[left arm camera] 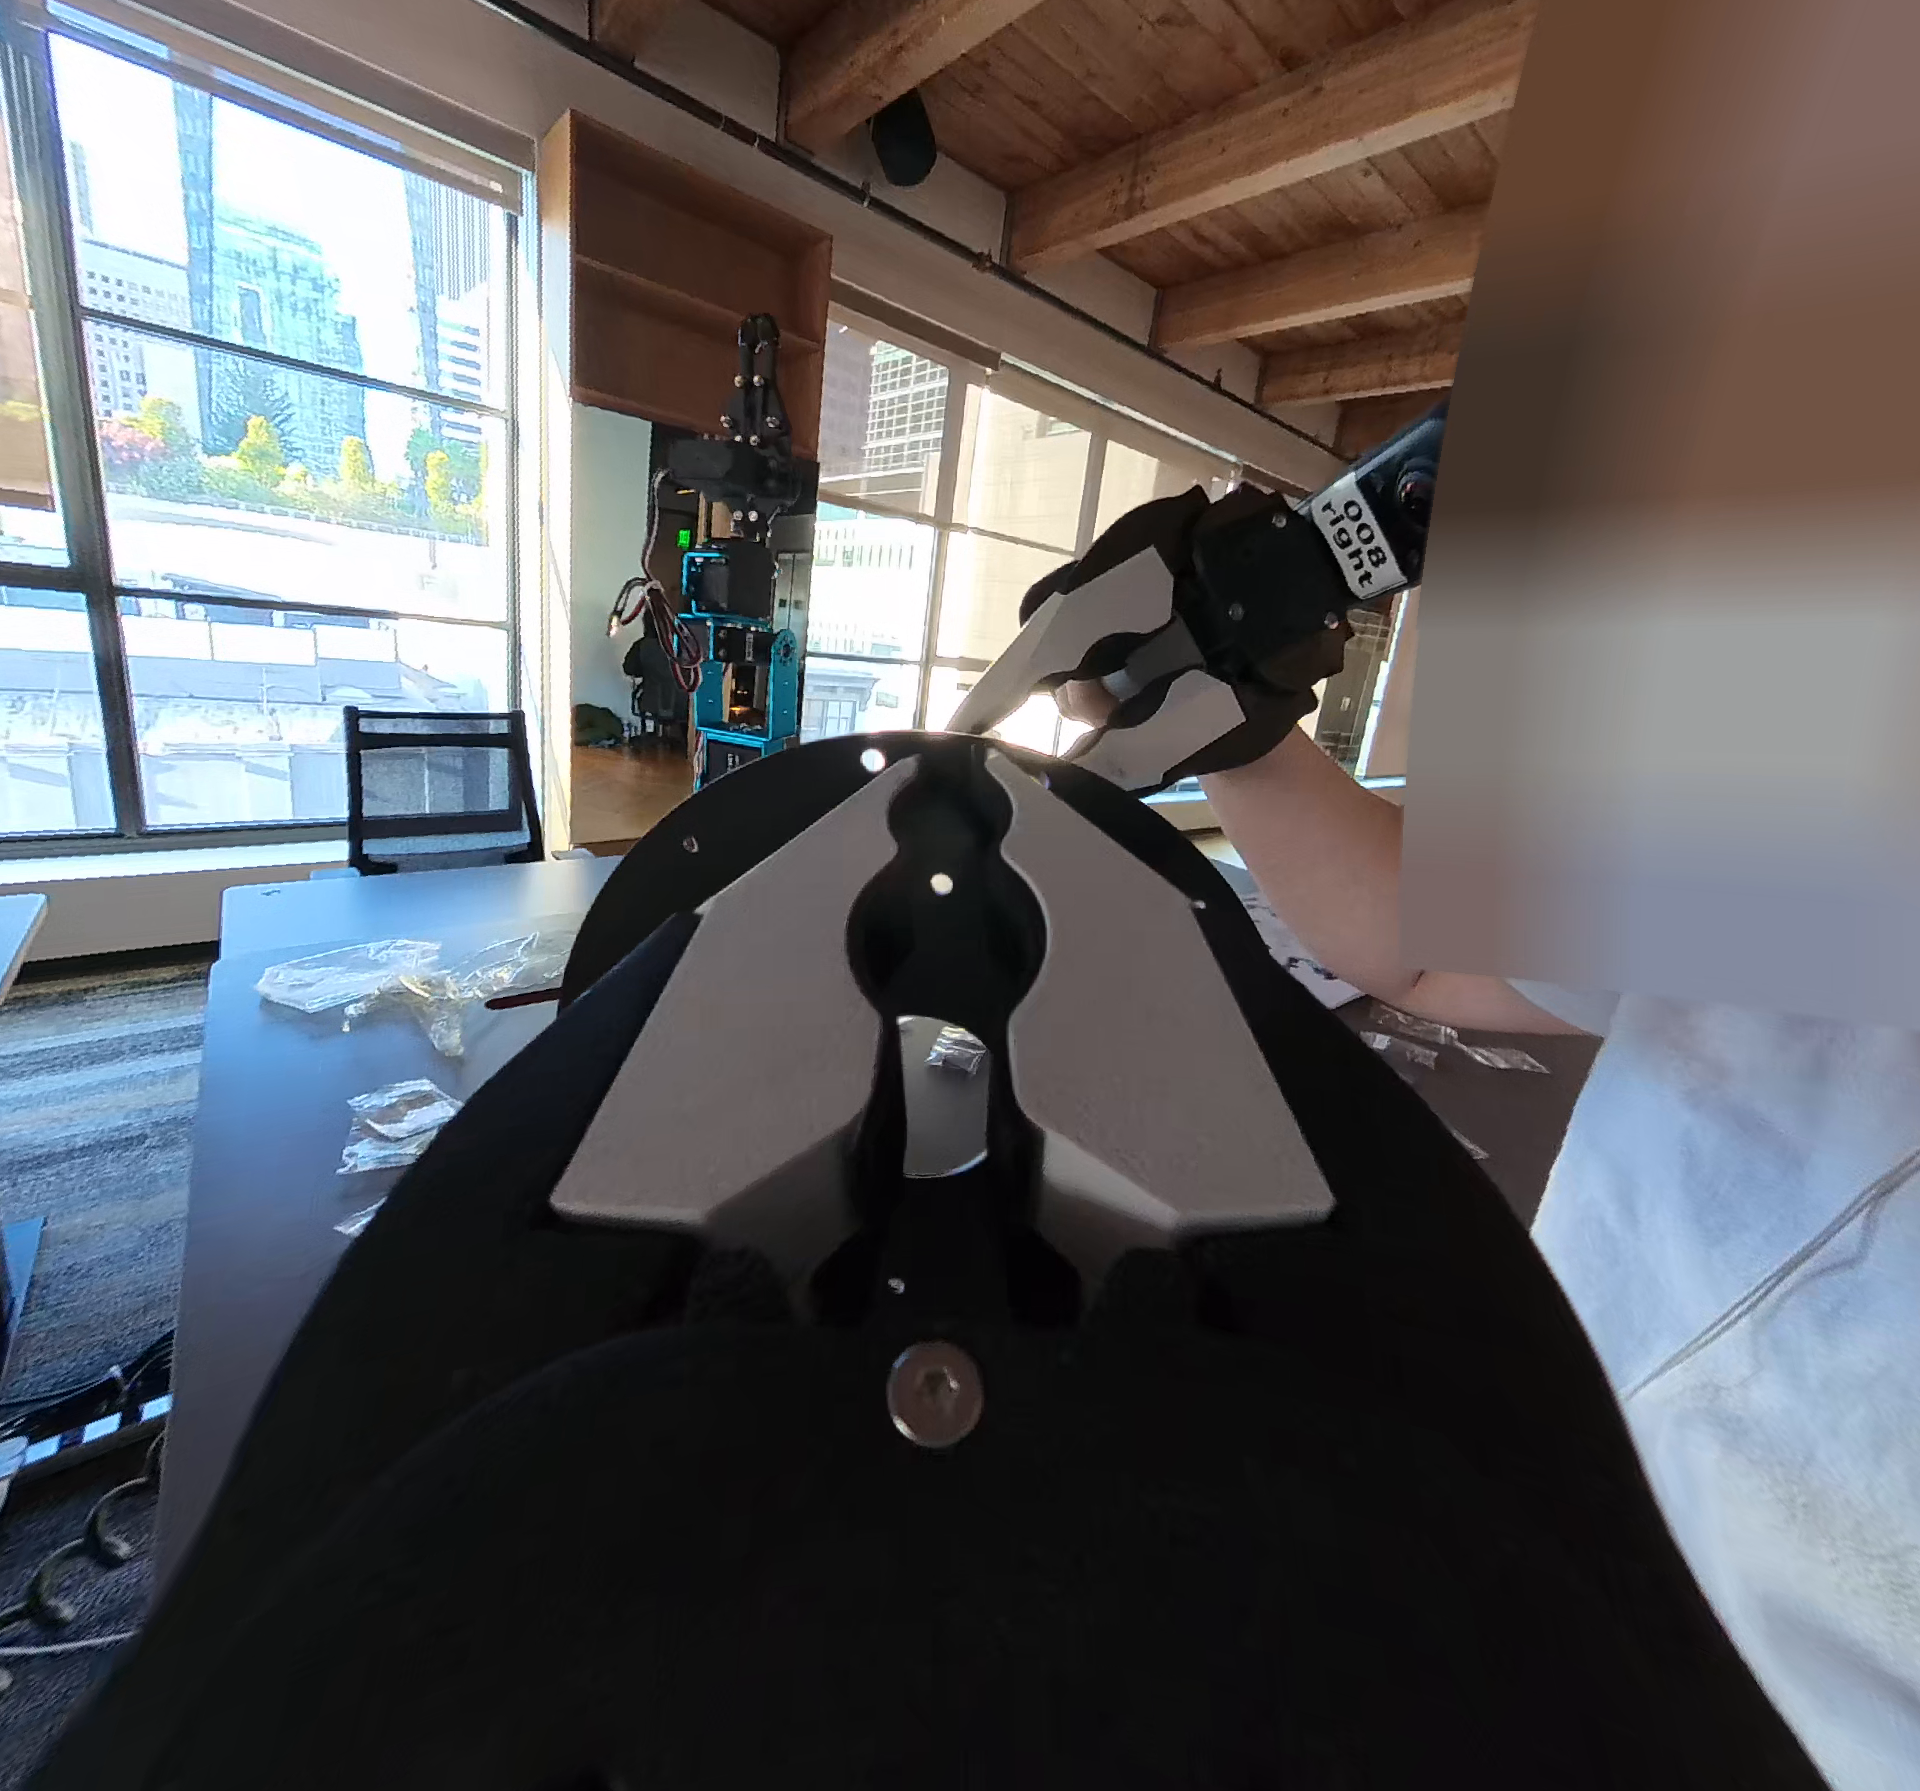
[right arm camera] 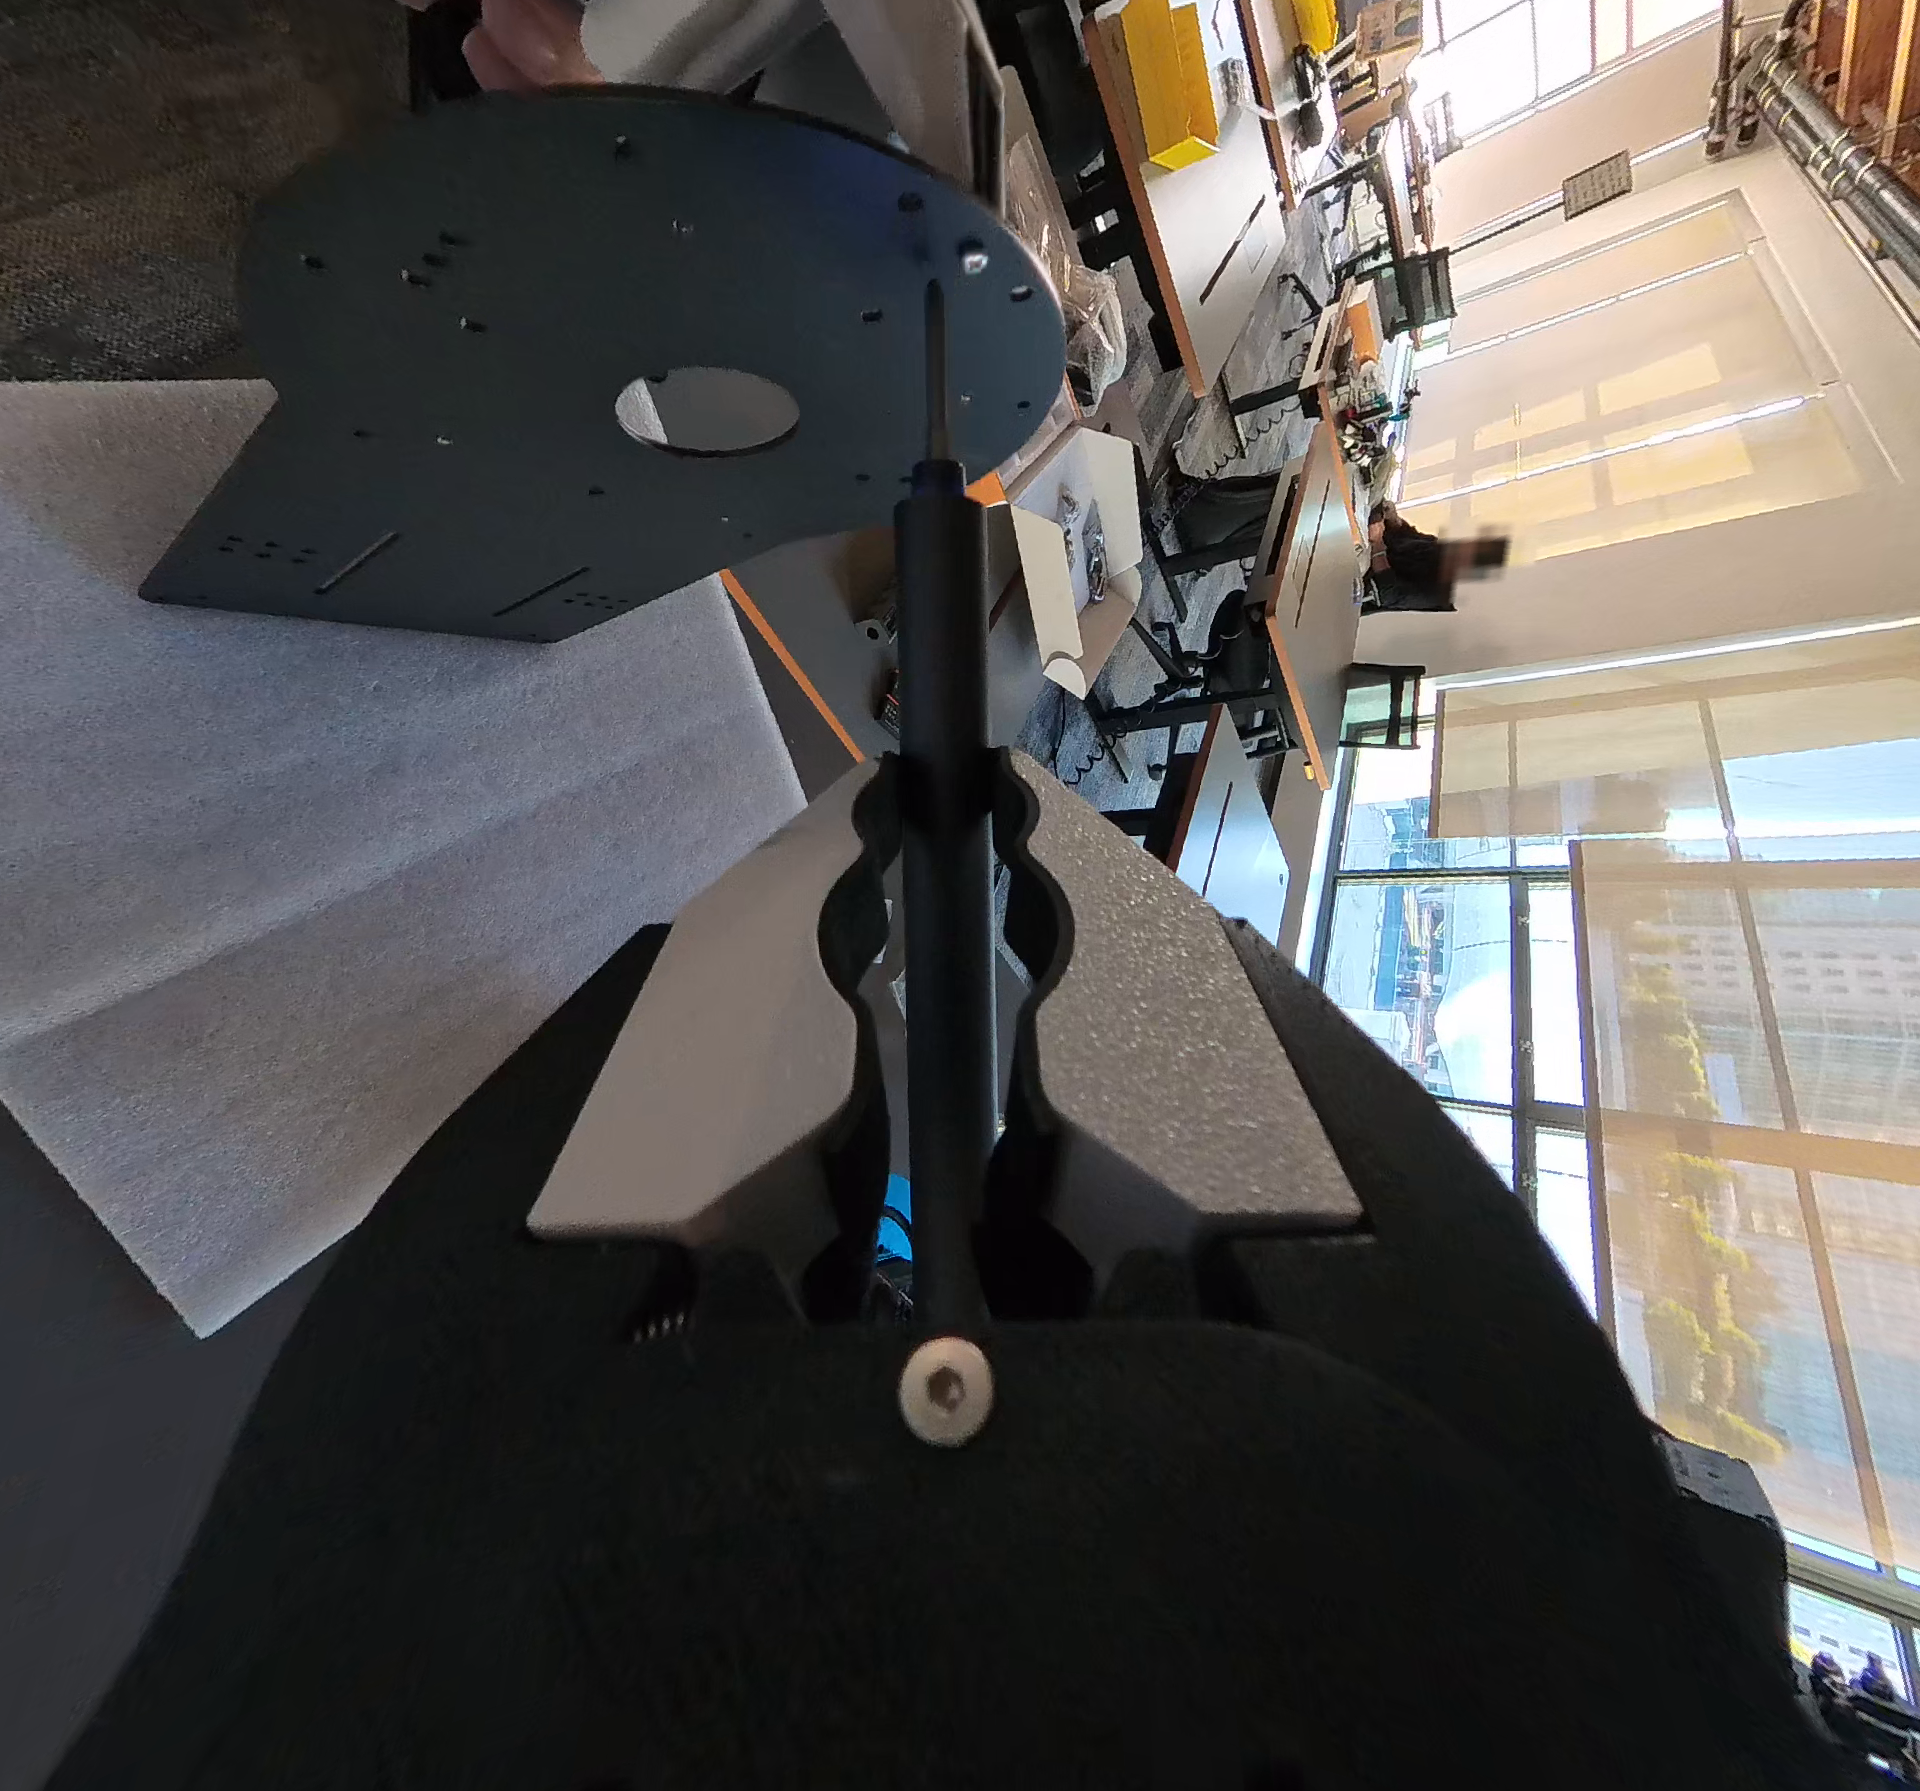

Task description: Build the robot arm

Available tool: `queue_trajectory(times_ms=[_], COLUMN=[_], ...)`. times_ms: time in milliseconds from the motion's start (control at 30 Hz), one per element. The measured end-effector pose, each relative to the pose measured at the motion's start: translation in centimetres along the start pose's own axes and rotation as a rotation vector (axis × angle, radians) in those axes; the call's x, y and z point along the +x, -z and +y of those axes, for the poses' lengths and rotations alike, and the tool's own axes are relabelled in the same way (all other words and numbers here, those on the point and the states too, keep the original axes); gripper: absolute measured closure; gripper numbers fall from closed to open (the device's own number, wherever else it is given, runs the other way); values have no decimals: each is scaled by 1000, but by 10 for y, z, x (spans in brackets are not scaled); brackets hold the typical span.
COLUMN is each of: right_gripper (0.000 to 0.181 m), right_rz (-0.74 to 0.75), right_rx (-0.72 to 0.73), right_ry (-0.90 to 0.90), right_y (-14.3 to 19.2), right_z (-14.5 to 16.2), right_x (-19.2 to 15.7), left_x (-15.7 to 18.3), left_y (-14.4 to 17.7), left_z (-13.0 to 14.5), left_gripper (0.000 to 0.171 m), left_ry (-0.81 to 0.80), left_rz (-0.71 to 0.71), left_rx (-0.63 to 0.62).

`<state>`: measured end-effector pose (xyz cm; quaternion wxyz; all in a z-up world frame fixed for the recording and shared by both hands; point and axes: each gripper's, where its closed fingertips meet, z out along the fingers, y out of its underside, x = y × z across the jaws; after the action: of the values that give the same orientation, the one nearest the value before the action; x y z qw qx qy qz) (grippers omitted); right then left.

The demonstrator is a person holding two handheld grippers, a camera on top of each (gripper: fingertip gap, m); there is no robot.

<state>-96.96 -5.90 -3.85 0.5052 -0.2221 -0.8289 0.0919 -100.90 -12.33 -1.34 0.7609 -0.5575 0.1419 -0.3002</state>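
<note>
Grey table (left arm camera: 270, 920), plastic bags (left arm camera: 343, 983), foam sheet (right arm camera: 343, 868)

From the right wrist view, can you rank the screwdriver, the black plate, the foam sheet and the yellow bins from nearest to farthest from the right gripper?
1. Screwdriver: clamped in the right gripper itself.
2. Black plate: just ahead, at the screwdriver's tip.
3. Foam sheet: on the table under the plate, left; too close to the plate to rank firmly.
4. Yellow bins: far off on a desk, upper middle.

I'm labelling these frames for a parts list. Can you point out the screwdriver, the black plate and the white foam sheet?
screwdriver (right arm camera: 943, 910): right wrist view, on its black handle.
black plate (right arm camera: 499, 370): right wrist view, on its flat face.
white foam sheet (right arm camera: 364, 858): right wrist view, on its bare middle.
</note>
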Motion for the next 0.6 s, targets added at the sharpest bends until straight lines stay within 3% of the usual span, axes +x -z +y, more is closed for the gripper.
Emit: queue_trajectory(times_ms=[600], right_gripper=[167], right_rz=[16], right_rx=[-6], right_ry=[4], right_y=[3], right_z=[0], right_x=[4], left_x=[0], left_y=[2], left_z=[3], left_gripper=[168], left_ry=[9], left_rz=[5], left_rx=[-1])
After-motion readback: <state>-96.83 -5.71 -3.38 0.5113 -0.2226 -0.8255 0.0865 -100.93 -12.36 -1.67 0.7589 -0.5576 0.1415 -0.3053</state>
